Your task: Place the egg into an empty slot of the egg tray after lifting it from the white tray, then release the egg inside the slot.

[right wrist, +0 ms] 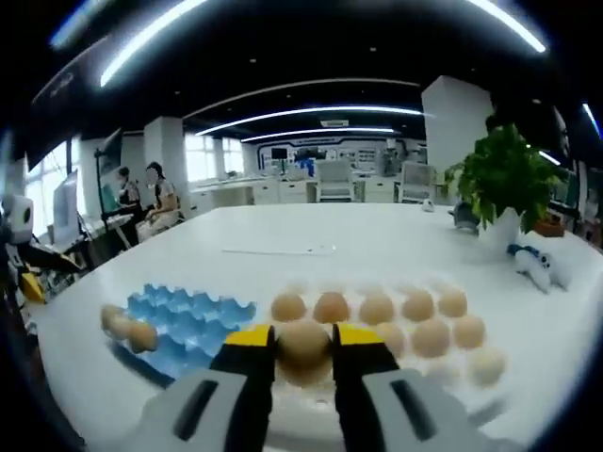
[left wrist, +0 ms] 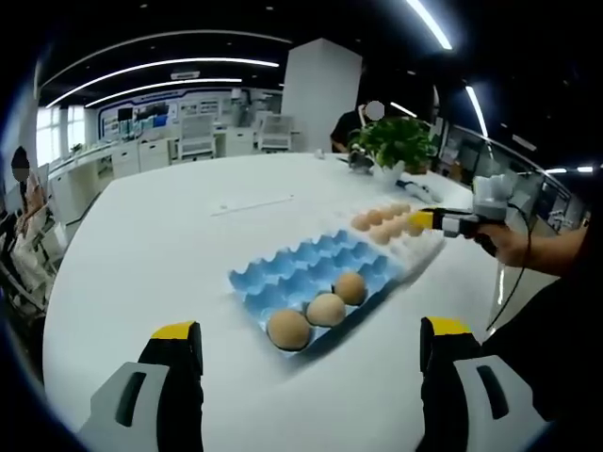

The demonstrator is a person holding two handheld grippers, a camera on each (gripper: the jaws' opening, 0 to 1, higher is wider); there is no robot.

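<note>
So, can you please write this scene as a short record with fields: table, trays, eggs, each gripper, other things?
table: white table, large
blue tray: blue tray with three eggs in the row nearest the left gripper, other slots empty
white tray: white tray beside the blue tray, holds many eggs
left gripper: left gripper open, holds nothing, short of the blue tray
right gripper: right gripper shut on an egg at the white tray
other: plant in a white pot at the table's far side

The egg tray (left wrist: 311, 278) was set on the worktop (left wrist: 170, 245); three eggs (left wrist: 325, 309) were seated in its near row, the white tray (left wrist: 405, 231) just beyond it, a potted plant (left wrist: 396, 146) behind.
</note>
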